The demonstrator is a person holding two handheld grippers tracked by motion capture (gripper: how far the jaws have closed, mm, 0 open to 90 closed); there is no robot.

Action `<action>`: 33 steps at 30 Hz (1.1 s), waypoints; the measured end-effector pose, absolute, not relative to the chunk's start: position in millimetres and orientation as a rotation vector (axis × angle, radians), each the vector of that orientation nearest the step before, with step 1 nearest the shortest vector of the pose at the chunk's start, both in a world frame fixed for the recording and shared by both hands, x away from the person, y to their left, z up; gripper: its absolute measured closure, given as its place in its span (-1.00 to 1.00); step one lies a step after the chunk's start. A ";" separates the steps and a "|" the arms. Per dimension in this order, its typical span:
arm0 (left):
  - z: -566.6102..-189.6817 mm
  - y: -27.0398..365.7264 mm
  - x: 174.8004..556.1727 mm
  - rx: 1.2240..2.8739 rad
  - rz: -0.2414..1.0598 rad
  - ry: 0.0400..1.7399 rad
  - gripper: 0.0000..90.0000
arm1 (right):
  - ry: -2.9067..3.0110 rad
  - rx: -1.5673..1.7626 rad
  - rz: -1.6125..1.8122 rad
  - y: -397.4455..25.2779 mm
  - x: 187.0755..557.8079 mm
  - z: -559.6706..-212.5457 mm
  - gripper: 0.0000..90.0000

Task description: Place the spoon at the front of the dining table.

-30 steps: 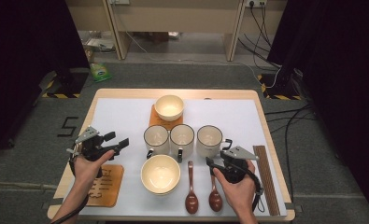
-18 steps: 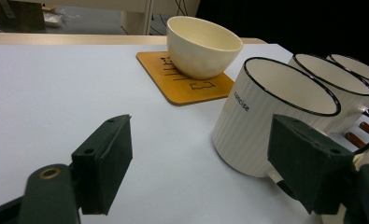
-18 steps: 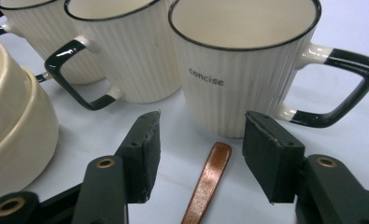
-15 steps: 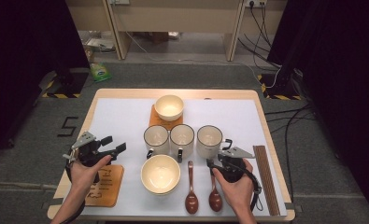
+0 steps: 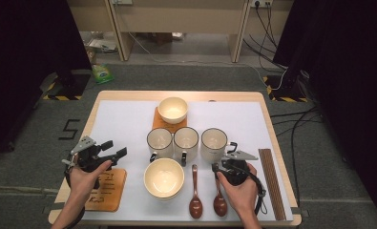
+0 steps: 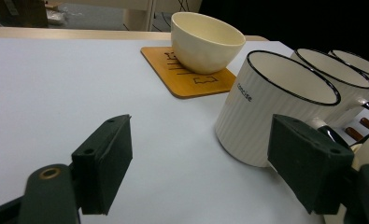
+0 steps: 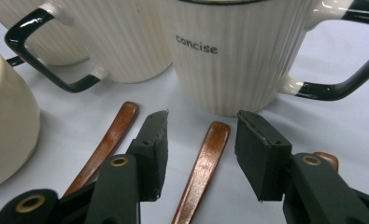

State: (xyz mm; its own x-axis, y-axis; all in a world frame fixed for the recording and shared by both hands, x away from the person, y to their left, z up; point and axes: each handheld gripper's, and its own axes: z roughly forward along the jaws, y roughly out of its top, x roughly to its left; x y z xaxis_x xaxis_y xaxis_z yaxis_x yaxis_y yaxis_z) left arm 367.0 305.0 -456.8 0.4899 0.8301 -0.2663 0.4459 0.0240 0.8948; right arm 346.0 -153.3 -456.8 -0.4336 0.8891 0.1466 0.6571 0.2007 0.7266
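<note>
The right wooden spoon [image 7: 203, 168] lies on the white table cover [image 5: 129, 124], and in the right gripper view its handle runs up the lower middle of the frame, straight between the two black jaws. The right gripper [image 7: 201, 149] stands around this handle with the jaws a little apart, not touching it on either side. In the high view this spoon [image 5: 219, 198] is at the lower centre-right, just beside the left wooden spoon [image 5: 195, 198], and the right gripper [image 5: 223, 167] is above its handle end. Behind the spoons, three ribbed white mugs [image 5: 186, 141] stand in one row, and the nearest mug [image 7: 236, 51] carries the word "concise". A cream bowl [image 5: 164, 177] sits at the lower centre of the high view, left of the spoons. A second bowl [image 5: 172, 109] rests on a wooden coaster [image 5: 160, 122] at the upper centre. The left gripper [image 5: 114, 149] is at the lower left, above another wooden coaster [image 5: 107, 191], with its jaws wide apart and holding nothing.
</note>
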 end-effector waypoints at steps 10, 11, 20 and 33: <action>-455.3 305.8 367.4 1.608 0.420 1.121 -0.52 | 2.183 1.465 1.038 -153.5 347.9 -458.8 0.29; -455.2 306.1 367.4 1.605 0.420 1.121 -0.52 | 2.181 1.465 1.028 -152.6 347.7 -458.6 0.29; -453.5 306.7 367.0 1.605 0.427 1.118 -0.52 | 2.193 1.493 0.994 -151.0 350.0 -461.6 0.29; -454.2 306.2 367.1 1.614 0.430 1.118 -0.52 | 2.195 1.590 0.951 -150.0 357.1 -467.0 0.46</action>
State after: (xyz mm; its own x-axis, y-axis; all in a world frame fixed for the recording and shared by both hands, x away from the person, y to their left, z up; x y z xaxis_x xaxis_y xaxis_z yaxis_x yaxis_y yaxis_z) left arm 367.1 306.2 -454.2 0.4942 0.8299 -0.2588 0.4427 0.0160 0.8965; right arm 357.1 -150.0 -467.0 -0.3621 0.9189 0.1568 0.7426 0.1827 0.6443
